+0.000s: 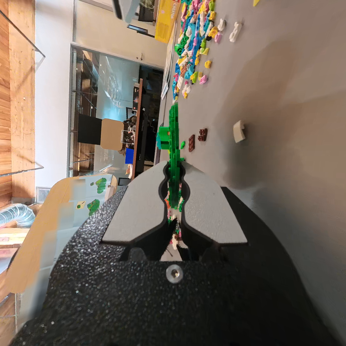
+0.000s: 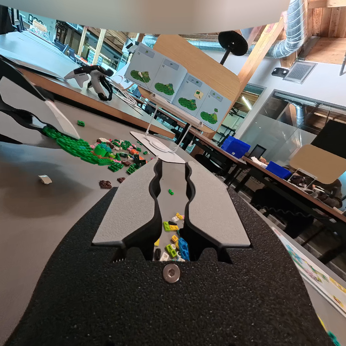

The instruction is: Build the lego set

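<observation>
My left gripper [image 1: 174, 165] is shut on the edge of a green lego base plate [image 1: 174, 134], seen edge-on, with a small green and teal build [image 1: 162, 138] on it. In the right wrist view the same plate [image 2: 74, 148] lies low over the grey table, held at its left end by the left gripper [image 2: 40, 127]. My right gripper [image 2: 173, 164] is open and empty, above the table, with a small green piece [image 2: 170, 192] and loose coloured pieces [image 2: 174, 241] showing between its fingers.
Brown plates [image 1: 197, 139] and a white curved piece [image 1: 239, 133] lie near the plate. A large heap of coloured bricks [image 1: 194, 43] and a yellow box [image 1: 167, 20] lie farther off. An instruction booklet on a stand [image 2: 177, 89] stands behind green loose pieces [image 2: 129, 149]. Across from one pair of fingers to the other is roughly 15 cm.
</observation>
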`<state>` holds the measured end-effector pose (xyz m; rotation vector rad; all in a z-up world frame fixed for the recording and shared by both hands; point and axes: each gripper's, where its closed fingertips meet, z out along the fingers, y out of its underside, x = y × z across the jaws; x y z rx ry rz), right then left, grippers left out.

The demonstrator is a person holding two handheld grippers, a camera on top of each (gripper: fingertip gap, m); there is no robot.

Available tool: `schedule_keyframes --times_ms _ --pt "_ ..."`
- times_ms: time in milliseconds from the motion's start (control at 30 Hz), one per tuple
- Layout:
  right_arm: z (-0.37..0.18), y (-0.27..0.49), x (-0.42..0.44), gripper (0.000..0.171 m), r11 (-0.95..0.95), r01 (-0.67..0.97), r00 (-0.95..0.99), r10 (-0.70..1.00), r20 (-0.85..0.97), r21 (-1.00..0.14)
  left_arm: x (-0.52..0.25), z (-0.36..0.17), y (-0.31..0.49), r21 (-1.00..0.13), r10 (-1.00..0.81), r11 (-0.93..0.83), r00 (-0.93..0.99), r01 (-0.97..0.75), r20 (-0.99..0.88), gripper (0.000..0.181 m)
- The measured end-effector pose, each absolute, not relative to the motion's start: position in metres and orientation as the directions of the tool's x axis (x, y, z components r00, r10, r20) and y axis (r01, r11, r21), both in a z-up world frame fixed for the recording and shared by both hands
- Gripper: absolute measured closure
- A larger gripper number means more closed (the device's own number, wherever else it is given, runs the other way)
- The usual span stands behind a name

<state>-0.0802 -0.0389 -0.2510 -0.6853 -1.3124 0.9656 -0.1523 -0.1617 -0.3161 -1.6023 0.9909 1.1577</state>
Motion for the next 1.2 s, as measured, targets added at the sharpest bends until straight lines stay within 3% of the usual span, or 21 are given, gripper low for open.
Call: schedule_keyframes --times_ms 400,667,767,933,1033,1200 --pt "-0.249 -0.029 -0.079 0.149 0.486 -0.1 -0.008 0.872 0.489 -0.868 -0.246 -0.315 -0.276 -0.023 -0.245 -0.633 0.229 -0.773 -0.942 0.173" --pt "-0.242 -0.02 -0.075 0.15 0.479 -0.079 0.021 0.878 0.479 -0.874 -0.277 -0.316 -0.302 0.078 -0.285 -0.694 0.173 -0.715 -0.943 0.173" --pt "-0.245 -0.021 -0.075 0.15 0.475 -0.054 -0.001 0.879 0.476 -0.878 -0.287 -0.329 -0.31 0.069 -0.307 -0.726 0.233 -0.684 -0.923 0.173" --pt "-0.267 -0.042 -0.095 0.154 0.505 0.073 -0.26 0.842 0.472 -0.86 -0.282 -0.34 -0.315 -0.019 -0.358 -0.751 0.432 -0.66 -0.828 0.166" --pt "-0.278 -0.049 -0.118 0.156 0.562 0.135 -0.434 0.774 0.461 -0.816 -0.279 -0.348 -0.319 0.007 -0.436 -0.762 0.506 -0.648 -0.744 0.149" --pt "-0.299 -0.043 -0.182 0.159 0.576 0.269 -0.657 0.696 0.29 -0.772 -0.269 -0.351 -0.326 0.021 -0.48 -0.796 0.609 -0.605 -0.632 0.141"
